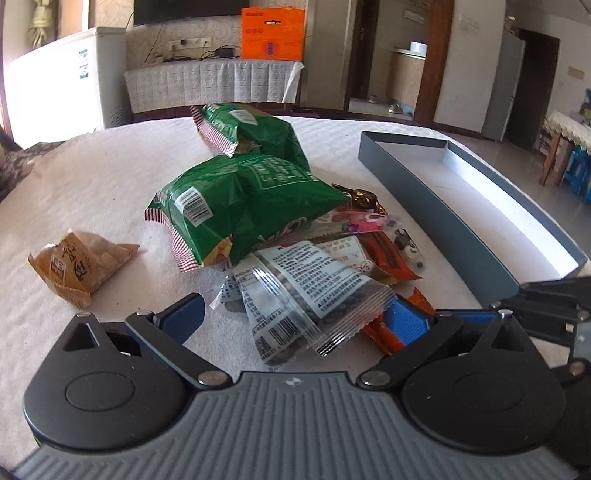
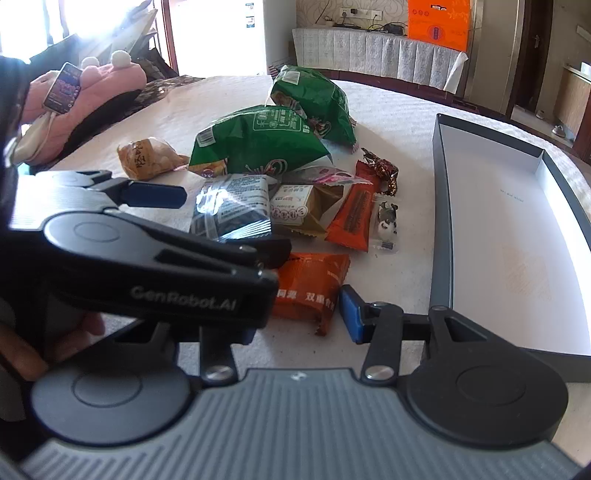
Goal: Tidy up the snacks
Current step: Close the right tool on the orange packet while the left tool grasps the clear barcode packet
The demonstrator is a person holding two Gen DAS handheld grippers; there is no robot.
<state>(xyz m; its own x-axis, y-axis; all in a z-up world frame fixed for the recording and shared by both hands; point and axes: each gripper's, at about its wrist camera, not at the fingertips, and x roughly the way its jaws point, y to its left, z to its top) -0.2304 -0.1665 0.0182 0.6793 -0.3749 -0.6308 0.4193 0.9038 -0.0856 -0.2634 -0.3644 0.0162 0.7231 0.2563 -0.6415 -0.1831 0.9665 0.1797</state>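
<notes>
A pile of snacks lies on the white-covered table [image 1: 103, 177]: two green bags [image 1: 236, 206] [image 2: 266, 140], a clear seed packet [image 1: 306, 288] [image 2: 232, 210], orange bars [image 2: 351, 214] and an orange packet [image 2: 310, 291]. A tan peanut pack [image 1: 77, 262] [image 2: 147, 157] lies apart on the left. My left gripper [image 1: 295, 314] is open, its fingers on either side of the clear seed packet. My right gripper [image 2: 299, 314] is open around the orange packet; its left finger is hidden behind the left gripper's body [image 2: 166, 269].
A long grey box [image 1: 458, 206] [image 2: 517, 236] with a white inside lies open and empty to the right of the pile. A pink plush [image 2: 92, 85] and a phone [image 2: 62, 92] are at the far left. Cabinet and orange carton [image 1: 273, 33] stand behind.
</notes>
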